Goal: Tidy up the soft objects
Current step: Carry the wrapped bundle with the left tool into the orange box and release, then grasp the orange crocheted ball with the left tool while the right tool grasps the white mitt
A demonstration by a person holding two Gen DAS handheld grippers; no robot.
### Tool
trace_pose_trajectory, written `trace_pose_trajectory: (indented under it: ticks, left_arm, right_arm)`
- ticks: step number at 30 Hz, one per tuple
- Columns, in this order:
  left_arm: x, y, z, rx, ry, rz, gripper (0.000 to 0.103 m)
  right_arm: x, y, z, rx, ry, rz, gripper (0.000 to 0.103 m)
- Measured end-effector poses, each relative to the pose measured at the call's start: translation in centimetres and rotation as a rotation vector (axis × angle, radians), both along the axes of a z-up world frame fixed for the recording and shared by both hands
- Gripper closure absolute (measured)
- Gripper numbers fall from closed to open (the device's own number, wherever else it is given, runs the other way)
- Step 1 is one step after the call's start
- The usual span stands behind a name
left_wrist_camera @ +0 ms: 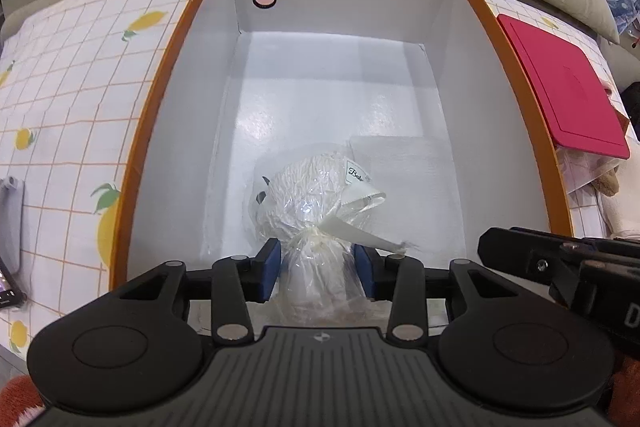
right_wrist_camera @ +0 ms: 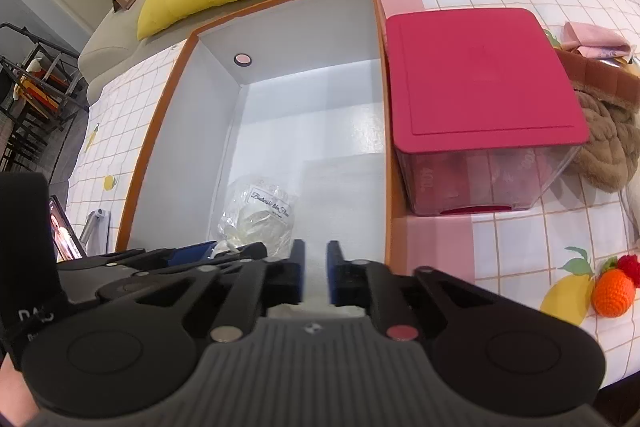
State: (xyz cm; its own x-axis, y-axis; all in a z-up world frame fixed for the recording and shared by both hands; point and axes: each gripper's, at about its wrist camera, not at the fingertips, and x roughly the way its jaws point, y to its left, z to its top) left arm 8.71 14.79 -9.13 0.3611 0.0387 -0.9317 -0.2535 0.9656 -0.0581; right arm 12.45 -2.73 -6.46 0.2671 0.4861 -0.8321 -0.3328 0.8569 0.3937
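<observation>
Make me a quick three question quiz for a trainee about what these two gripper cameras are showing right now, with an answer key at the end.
1. True or false: the left gripper is closed on a plastic-wrapped plush.
2. Where does the pink-lidded container sit relative to the orange box? A) inside it B) beside it on the tablecloth C) on the cushions
3. Fill in: the crocheted toy by the right wrist view's right edge is an ____.

Key: 1 true. 2 B. 3 orange. The right gripper shows only a narrow gap and holds nothing visible.
</observation>
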Motion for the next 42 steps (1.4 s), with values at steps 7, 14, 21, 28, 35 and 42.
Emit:
trace_pose_trajectory:
  ticks: [7,14,21,28,35,42]
  left_arm:
    - [0.0,0.6,0.3,-0.003,0.001,0.035,0.031]
    - [-0.4,0.0,1.0,0.008,-0.022,0.036,0.022]
    - [-1.9,-0.9,4.2,0.05,-0.14,0.044,0.021]
    - [-3.2,-4.3,8.1,0.029,-0.35,-0.034,0.021]
    - [-3.1,-8.9,10.2,-0.101,-0.453,-0.211,0.02]
    - [-2.4,-14.0,8.7,-0.213,-0.431,-0.401,0.02]
  right_arm:
    - [-0.5,-1.2,0.9,0.019,-0.046,-0.015,0.071]
    - [-0.8,-2.6,2.0,0.051,-0.084,-0.031,0.069]
    - [-1.7,-5.2,3.6,0.065,-0.168,-0.061,0.062]
    - [-2.6,-9.4,5.1,0.038,-0.29,-0.108,0.056]
    - [-3.0,-14.9,4.5,-0.044,-0.347,-0.194,0.051]
    - [-3.9,-20.3,2.2,-0.169,-0.318,-0.272,0.051]
